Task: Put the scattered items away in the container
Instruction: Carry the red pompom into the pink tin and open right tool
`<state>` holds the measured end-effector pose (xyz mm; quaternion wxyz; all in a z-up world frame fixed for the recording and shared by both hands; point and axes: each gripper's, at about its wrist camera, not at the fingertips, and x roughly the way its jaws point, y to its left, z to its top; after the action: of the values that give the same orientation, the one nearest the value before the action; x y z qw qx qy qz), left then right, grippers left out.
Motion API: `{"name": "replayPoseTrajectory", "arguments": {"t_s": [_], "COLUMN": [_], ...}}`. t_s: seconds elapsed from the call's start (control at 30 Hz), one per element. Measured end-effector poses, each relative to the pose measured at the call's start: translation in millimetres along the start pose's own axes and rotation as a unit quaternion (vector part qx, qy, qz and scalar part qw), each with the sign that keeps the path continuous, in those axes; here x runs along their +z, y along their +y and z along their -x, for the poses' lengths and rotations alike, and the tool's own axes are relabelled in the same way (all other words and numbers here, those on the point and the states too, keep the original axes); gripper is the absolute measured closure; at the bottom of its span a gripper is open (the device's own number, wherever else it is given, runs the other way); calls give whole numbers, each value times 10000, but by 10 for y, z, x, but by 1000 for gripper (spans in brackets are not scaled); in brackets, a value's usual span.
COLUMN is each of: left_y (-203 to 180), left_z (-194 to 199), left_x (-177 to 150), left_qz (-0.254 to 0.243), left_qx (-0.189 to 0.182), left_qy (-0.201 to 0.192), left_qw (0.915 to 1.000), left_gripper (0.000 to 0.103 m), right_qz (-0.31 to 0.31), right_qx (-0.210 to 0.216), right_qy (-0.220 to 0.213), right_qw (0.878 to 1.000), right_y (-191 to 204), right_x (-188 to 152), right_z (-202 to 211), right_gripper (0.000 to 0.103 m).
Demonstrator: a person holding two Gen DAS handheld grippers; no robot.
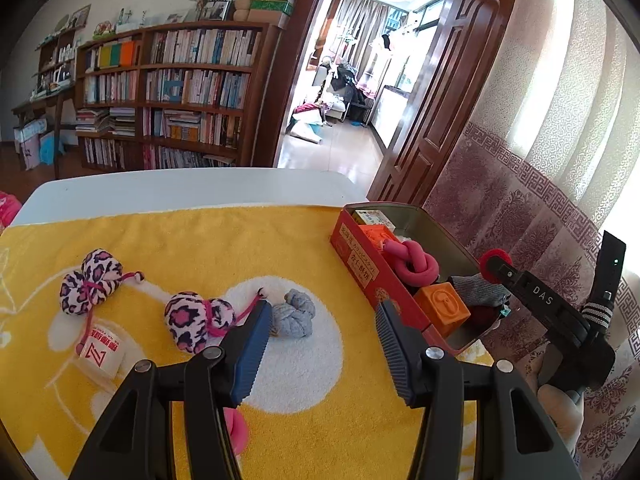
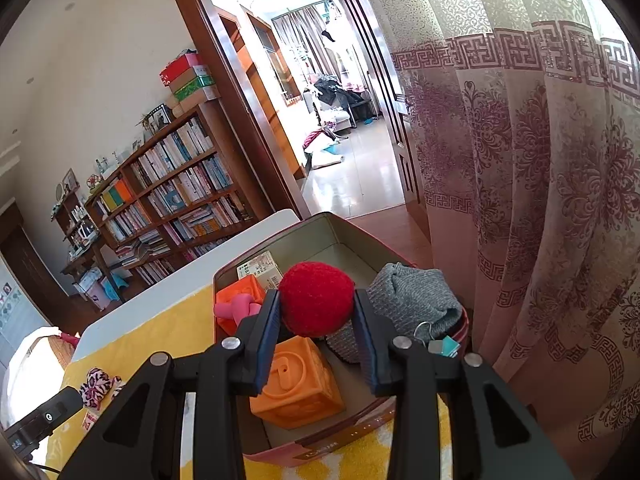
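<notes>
Step rn looks like dropping the red pom-pom (image 2: 316,300) into the red tin (image 2: 340,228). Prob best to lower a bit over the bare spot just past the orange block (image 2: 298,384) under the jaws, w/ grey knit (image 2: 412,300) off to the right, then let go; no tossing.

Right gripper (image 2: 316,312): narrow, clamped on the pom-pom, hanging over the tin.

Left gripper (image 1: 320,344): apart, nothing between, touching nothing. Grey scrunchie (image 1: 294,314) just ahead-left on the yellow towel (image 1: 200,240), leopard pouches (image 1: 198,320) further left.
</notes>
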<state>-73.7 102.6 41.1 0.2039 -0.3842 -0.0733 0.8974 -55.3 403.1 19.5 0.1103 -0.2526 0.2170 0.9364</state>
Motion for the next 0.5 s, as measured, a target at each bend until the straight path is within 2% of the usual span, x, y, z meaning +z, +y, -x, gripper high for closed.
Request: {"name": "replayPoseTrajectory", "arguments": {"t_s": [0.13, 0.17, 0.2, 0.27, 0.33, 0.43, 0.5], "left_y": [321, 381, 429, 487, 494, 475, 500], "left_z": [-104, -130, -156, -201, -254, -322, -364], "left_x": [-293, -357, -417, -501, -555, -611, -631], "left_qz": [354, 411, 457, 520, 482, 312, 293], "left_qx": [324, 388, 438, 478, 506, 682, 787], "left_qy": [414, 490, 556, 656, 745, 777, 811], "left_qw": [9980, 9972, 9964, 9953, 9948, 9942, 9932], "left_gripper": [39, 39, 39, 39, 38, 27, 27], "right_qz": [84, 73, 53, -12, -33, 24, 65], "right_qx": [-89, -136, -147, -141, -168, -208, -246], "right_qy": [36, 31, 28, -29, -126, -255, -331], "right_qw": [9999, 9999, 9999, 9999, 9998, 9995, 9991], "right_y": [38, 43, 40, 25, 24, 54, 74], "right_x": [-17, -25, -30, -27, -21, -15, -17], "right_z": [-26, -31, -35, -23, 16, 65, 88], "right_gripper": [61, 54, 43, 30, 29, 29, 29]}}
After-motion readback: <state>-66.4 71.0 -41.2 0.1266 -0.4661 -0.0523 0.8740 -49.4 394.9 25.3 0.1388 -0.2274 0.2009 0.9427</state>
